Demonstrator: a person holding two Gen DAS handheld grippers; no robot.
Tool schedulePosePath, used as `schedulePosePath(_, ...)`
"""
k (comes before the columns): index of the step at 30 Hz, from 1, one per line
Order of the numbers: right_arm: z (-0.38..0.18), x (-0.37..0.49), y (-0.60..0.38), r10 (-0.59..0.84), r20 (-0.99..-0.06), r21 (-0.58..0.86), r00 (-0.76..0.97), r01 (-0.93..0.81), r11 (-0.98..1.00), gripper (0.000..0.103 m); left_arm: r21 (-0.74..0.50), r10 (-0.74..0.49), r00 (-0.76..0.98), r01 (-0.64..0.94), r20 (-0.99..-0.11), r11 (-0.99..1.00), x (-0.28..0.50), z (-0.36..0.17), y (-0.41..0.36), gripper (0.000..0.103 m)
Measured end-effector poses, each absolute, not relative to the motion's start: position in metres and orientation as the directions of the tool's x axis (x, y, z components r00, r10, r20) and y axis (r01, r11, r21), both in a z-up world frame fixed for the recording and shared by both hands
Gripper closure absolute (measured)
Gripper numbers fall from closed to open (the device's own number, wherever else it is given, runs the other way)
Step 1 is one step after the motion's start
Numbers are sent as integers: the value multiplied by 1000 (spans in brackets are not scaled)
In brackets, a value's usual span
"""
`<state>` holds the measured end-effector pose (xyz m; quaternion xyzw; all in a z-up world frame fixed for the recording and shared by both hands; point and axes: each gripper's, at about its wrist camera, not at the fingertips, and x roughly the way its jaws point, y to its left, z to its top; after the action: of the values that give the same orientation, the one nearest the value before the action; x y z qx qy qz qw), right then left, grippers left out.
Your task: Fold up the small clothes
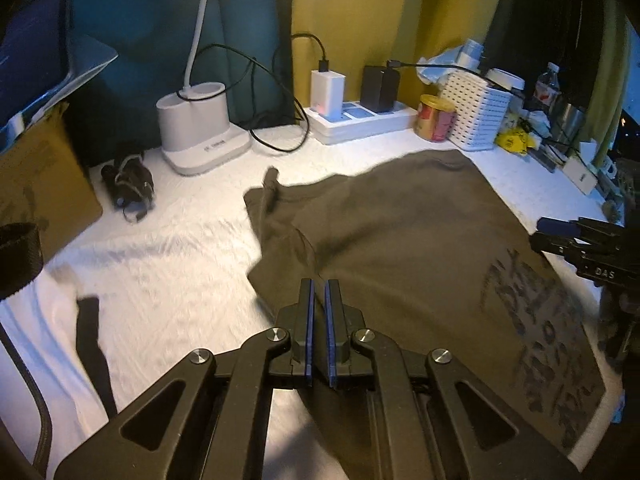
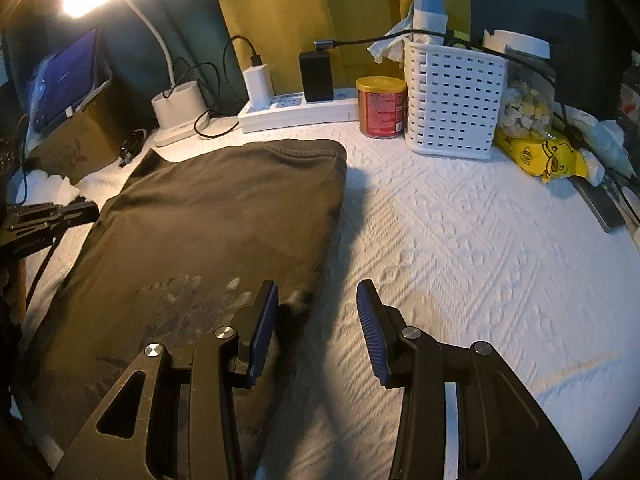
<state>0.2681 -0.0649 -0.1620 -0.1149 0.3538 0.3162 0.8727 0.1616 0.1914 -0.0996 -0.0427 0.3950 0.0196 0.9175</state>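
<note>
A dark olive T-shirt [image 1: 400,232] with a grey print lies flat on the white textured cover [image 1: 160,264]. In the left wrist view my left gripper [image 1: 319,292] is shut at the shirt's left edge, and a crease of cloth runs up into its blue pads. In the right wrist view the same T-shirt [image 2: 208,220] fills the left half. My right gripper [image 2: 318,300] stands open over the shirt's right edge, one finger above the cloth and the other above the cover, with nothing pinched. The other gripper shows at each view's side: right gripper [image 1: 560,232], left gripper [image 2: 80,210].
Along the back wall stand a white lamp base [image 1: 200,132], a power strip with chargers [image 2: 296,110], a red and yellow can [image 2: 380,106], a white slotted basket [image 2: 452,96] and a yellow packet [image 2: 548,158]. A cardboard box [image 1: 36,176] is at the left.
</note>
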Motion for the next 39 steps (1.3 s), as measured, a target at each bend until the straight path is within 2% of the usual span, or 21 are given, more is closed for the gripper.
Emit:
schedulePosePath(9,-167,226,-78,481,-697,28,532,-650,759,60,-139,-73,668,-47,-740,989,115,-106,167,98)
schedulePosePath(20,-176,191,-99,472,-705,38,529,-636,770,60,-186,-107,652,-54,-751,981,71,-114,149,97)
schedulePosePath(21,-176,188,-100,471,-705,39,529,-635,771,60,-191,-111,652,-53,-750,980,69,-114,147,87)
schedulePosePath(22,-177,183,-103,470,-705,39,530,-633,773,60,-196,-115,653,-52,-748,979,65,-114,145,64)
schedulePosePath(23,-177,181,-104,471,-706,41,529,-633,773,60,-200,-115,657,-55,-745,978,62,-113,144,51)
schedulePosePath(24,-178,177,-106,473,-708,46,524,-635,771,60,-215,-127,662,-53,-739,975,59,-113,144,34)
schedulePosePath(25,-179,173,-108,476,-710,48,519,-638,769,60,-237,-145,666,-49,-731,970,55,-113,144,33)
schedulePosePath(32,-188,151,-118,476,-722,56,502,-643,764,60,-254,-181,692,-4,-699,967,33,-110,128,34)
schedulePosePath(33,-190,148,-119,479,-724,64,496,-644,763,60,-243,-184,692,12,-699,970,30,-111,124,39)
schedulePosePath(34,-191,145,-121,483,-726,70,489,-646,760,60,-236,-186,686,21,-704,972,29,-113,122,57)
schedulePosePath(37,-195,133,-121,494,-721,66,486,-661,747,60,-212,-175,644,20,-745,977,30,-127,117,84)
schedulePosePath(39,-196,128,-122,500,-712,64,493,-663,746,60,-196,-163,646,22,-745,980,27,-130,116,91)
